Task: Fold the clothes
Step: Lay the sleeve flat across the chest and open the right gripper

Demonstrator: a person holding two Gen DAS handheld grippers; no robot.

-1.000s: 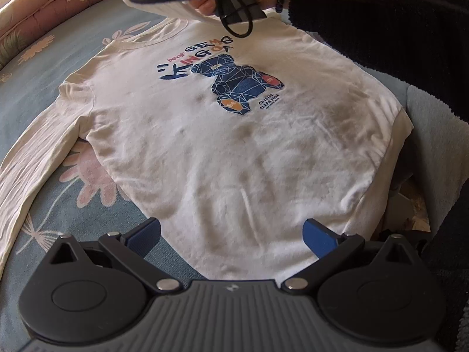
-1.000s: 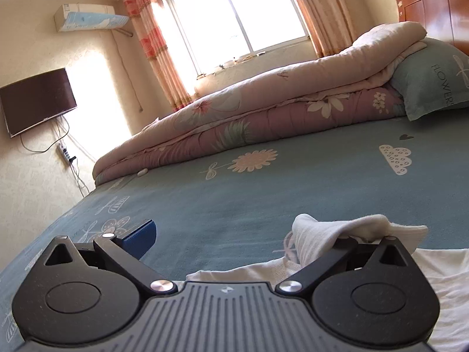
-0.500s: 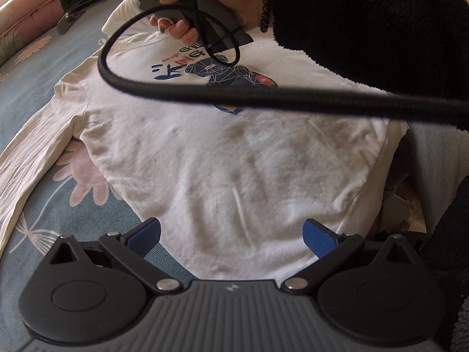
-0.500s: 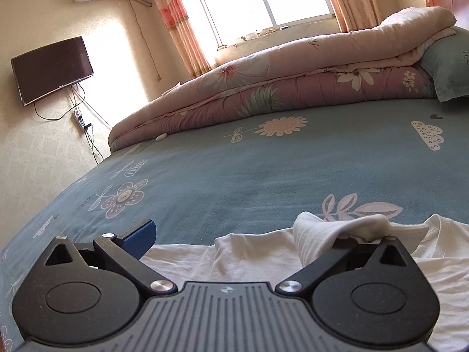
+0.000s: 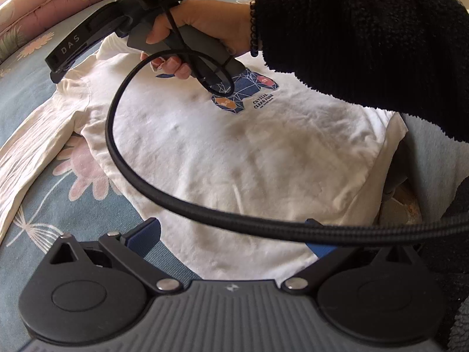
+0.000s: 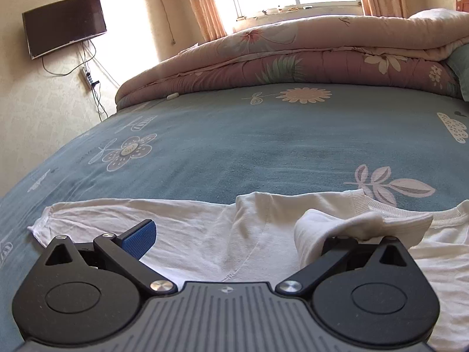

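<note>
Overhead, hand (image 5: 205,26) above shirt (image 5: 234,158)

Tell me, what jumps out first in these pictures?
A white long-sleeved shirt with a blue bear print lies spread flat on a blue flowered bedsheet. Above its collar end, a hand in a black fuzzy sleeve holds the right gripper, a thick black cable looping across the shirt.

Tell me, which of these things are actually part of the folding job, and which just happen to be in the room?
Part of the job:
- white long-sleeved shirt
- left gripper, open above its hem
- right gripper, cloth draped on one finger

Just there:
- blue bedsheet
- rolled pink quilt
- wall television
- black cable
</note>
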